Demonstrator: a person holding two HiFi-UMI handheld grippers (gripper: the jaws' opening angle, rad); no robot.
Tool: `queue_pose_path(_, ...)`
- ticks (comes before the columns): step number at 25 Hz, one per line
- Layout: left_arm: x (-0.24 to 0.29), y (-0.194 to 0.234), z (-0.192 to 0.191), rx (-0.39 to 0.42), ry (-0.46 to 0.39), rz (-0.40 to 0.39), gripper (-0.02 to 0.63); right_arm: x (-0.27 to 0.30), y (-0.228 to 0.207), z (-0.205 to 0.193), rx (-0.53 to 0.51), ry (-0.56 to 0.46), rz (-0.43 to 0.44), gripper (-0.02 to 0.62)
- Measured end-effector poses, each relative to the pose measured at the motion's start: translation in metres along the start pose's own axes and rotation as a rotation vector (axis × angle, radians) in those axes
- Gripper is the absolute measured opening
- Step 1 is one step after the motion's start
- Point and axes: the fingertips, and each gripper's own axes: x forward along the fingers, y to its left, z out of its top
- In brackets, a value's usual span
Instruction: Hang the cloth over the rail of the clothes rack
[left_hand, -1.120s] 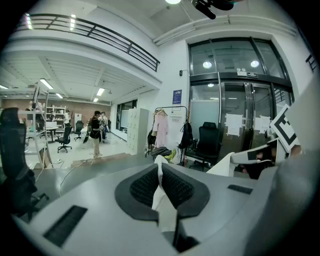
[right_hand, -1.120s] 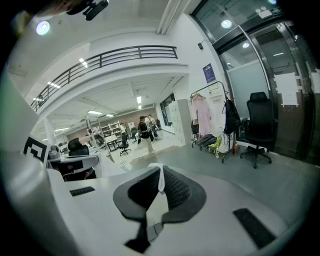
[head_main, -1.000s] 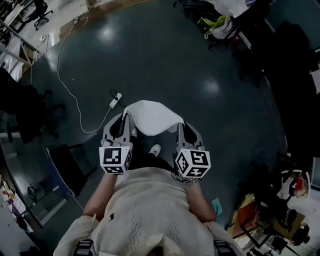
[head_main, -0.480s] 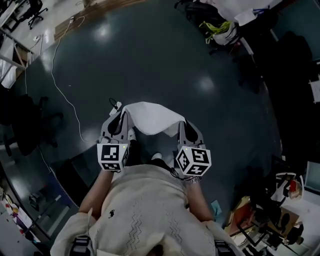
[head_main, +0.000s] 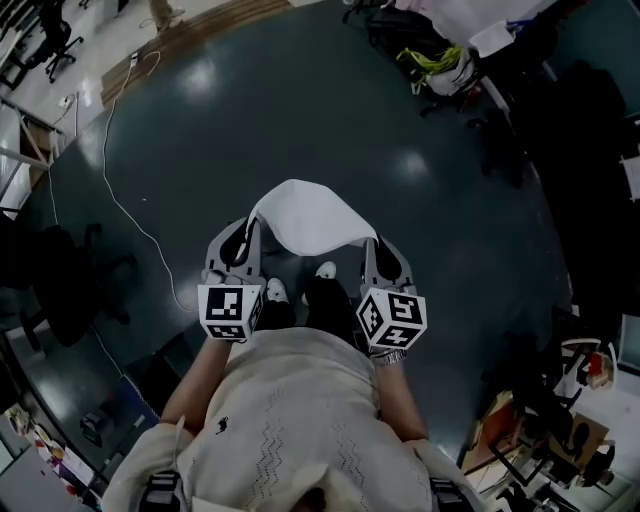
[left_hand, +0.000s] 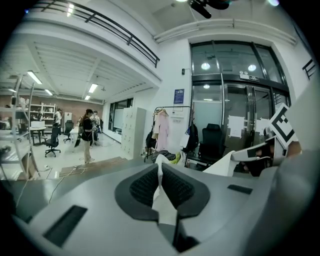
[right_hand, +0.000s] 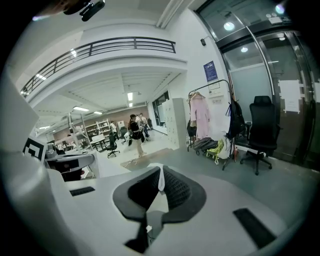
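Observation:
A white cloth (head_main: 312, 220) hangs stretched between my two grippers in front of the person's body, sagging a little in the middle. My left gripper (head_main: 247, 225) is shut on its left corner; a thin edge of cloth (left_hand: 161, 187) runs between the dark pads. My right gripper (head_main: 371, 243) is shut on the right corner, where the cloth (right_hand: 160, 184) shows between its pads. The clothes rack (right_hand: 212, 116) stands far ahead by the glass wall, with a pink garment on its rail. In the left gripper view the clothes rack (left_hand: 172, 129) lies straight ahead.
A white cable (head_main: 118, 185) trails over the dark floor at the left. A black office chair (right_hand: 262, 126) stands right of the rack, with bags (right_hand: 214, 146) at its foot. A person (right_hand: 135, 134) walks in the far room. Clutter (head_main: 560, 400) lines the right side.
The person has stepped forward, so the floor has slid under the camera. The cloth and both grippers sit slightly higher in the head view. Both grips are unchanged.

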Motion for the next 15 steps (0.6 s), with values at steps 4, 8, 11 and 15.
queue_pose_path(4,0.050,0.006,0.000,0.018,0.054,0.008,0.025,0.047,-0.022,0.015,0.016,0.014,0.014,0.023)
queue_pose_path(8,0.104,0.015,0.011,0.019,0.082,0.035,0.025,0.104,-0.045,0.037,0.030,0.032,0.044,0.023)
queue_pose_path(11,0.155,0.019,0.027,0.033,0.095,0.066,0.025,0.154,-0.071,0.061,0.036,0.051,0.078,0.023)
queue_pose_path(15,0.220,0.025,0.063,0.058,0.068,0.105,0.025,0.219,-0.105,0.115,-0.006,0.036,0.132,0.023)
